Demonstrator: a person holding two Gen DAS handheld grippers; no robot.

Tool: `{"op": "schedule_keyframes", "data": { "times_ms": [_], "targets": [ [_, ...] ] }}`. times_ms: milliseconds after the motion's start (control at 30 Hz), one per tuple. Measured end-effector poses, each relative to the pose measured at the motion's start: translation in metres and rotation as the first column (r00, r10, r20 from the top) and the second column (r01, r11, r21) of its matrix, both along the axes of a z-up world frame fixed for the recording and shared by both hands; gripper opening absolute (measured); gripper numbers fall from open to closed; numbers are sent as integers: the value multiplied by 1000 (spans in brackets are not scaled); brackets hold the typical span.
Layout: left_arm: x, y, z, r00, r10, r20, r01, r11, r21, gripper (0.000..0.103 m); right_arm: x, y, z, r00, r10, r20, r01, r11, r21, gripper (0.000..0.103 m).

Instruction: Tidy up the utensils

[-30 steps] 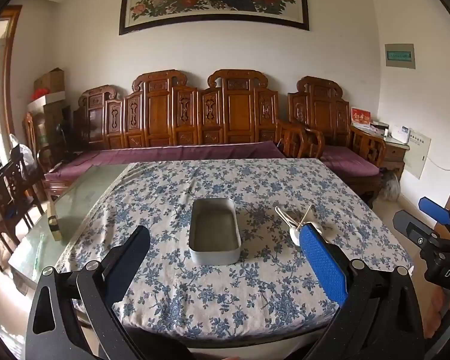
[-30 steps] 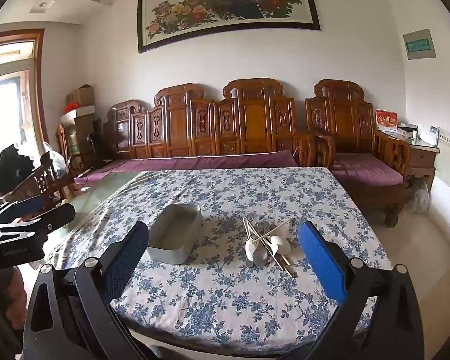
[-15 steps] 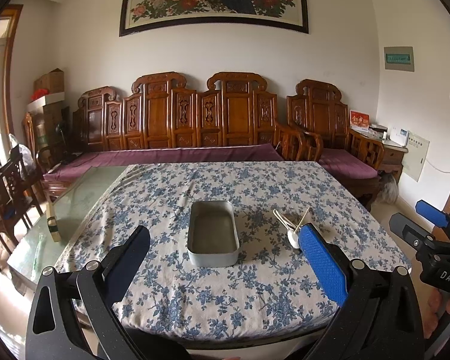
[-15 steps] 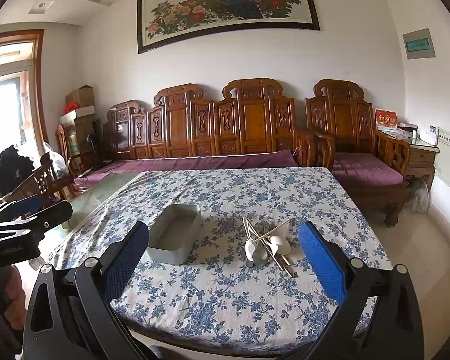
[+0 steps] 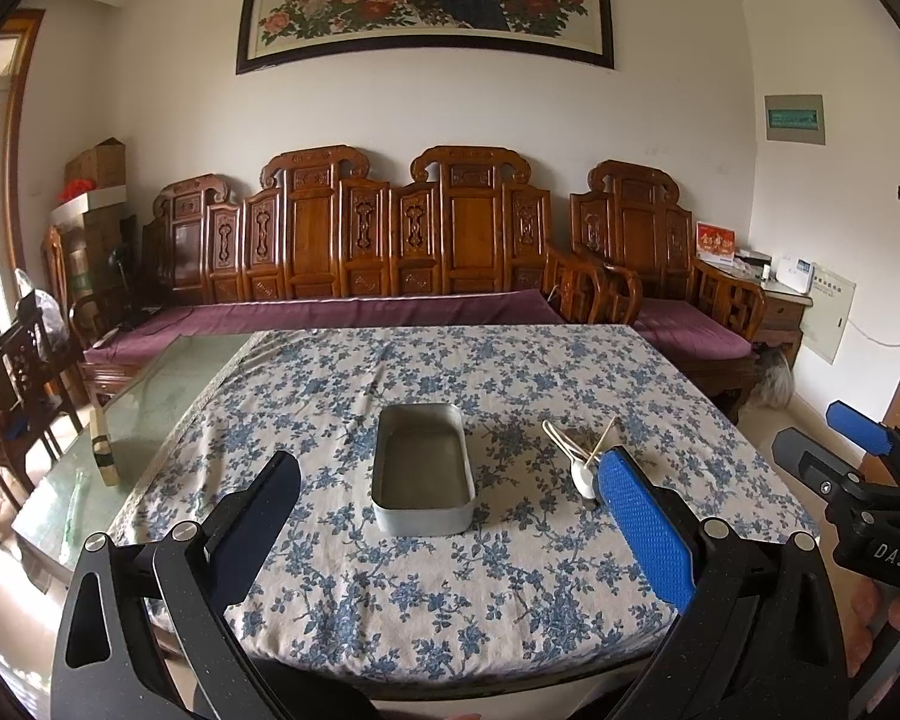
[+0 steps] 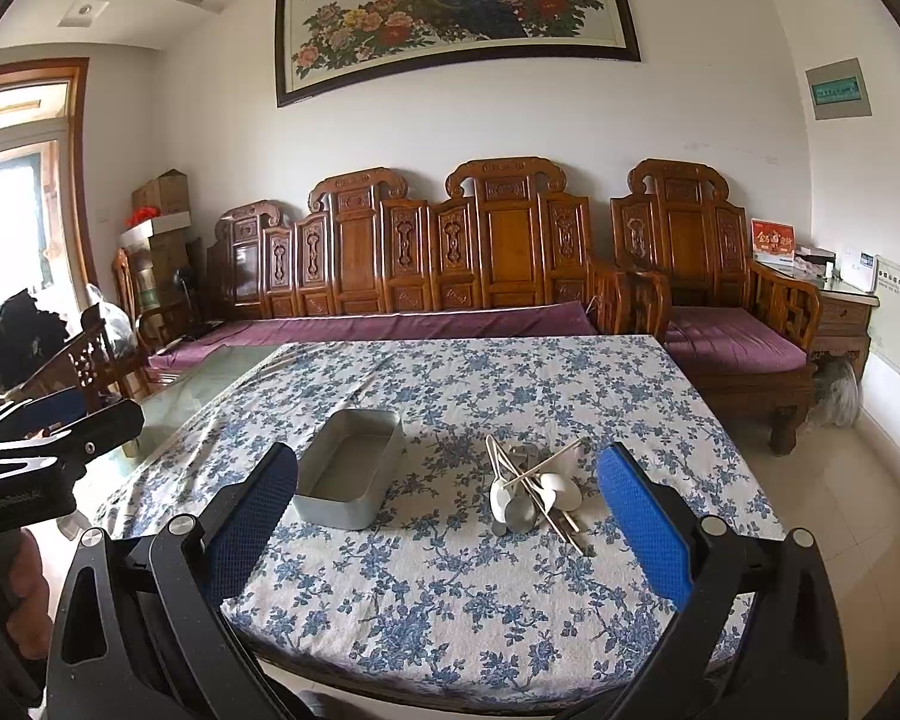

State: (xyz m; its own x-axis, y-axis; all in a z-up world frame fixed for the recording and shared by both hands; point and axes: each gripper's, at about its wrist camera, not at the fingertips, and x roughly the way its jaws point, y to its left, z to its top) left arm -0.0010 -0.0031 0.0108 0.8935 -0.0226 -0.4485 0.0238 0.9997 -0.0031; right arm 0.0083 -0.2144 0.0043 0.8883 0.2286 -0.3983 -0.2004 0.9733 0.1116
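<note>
An empty grey metal tin [image 5: 422,468] [image 6: 349,474] sits on the table with the blue-flowered cloth [image 5: 450,570] [image 6: 450,588]. To its right lies a heap of utensils [image 6: 534,489] [image 5: 576,459]: white spoons, a metal spoon and chopsticks crossed over each other. My left gripper [image 5: 447,507] hangs open before the table's near edge, facing the tin. My right gripper [image 6: 447,507] is open too, held back from the near edge and facing the gap between tin and utensils. Both are empty. Each gripper also shows at the other view's edge.
A carved wooden sofa [image 6: 450,276] with purple cushions runs along the wall behind the table. Bare glass tabletop [image 5: 150,408] lies left of the cloth, with a small brush [image 5: 102,450] on it. Wooden chairs [image 5: 6,384] stand at the left, a side cabinet [image 6: 840,312] at the right.
Both grippers have drawn back a little from the table, so tin and utensils look slightly farther and higher. Nothing was gripped; both stay open.
</note>
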Motion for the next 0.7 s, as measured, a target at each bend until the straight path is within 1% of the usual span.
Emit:
{"op": "schedule_keyframes", "data": {
  "times_ms": [700],
  "targets": [
    [-1, -2, 1, 1000, -3, 2, 3, 1000, 3, 97, 1, 0, -3, 1000, 0, 0, 0, 1000, 0, 101]
  ]
}}
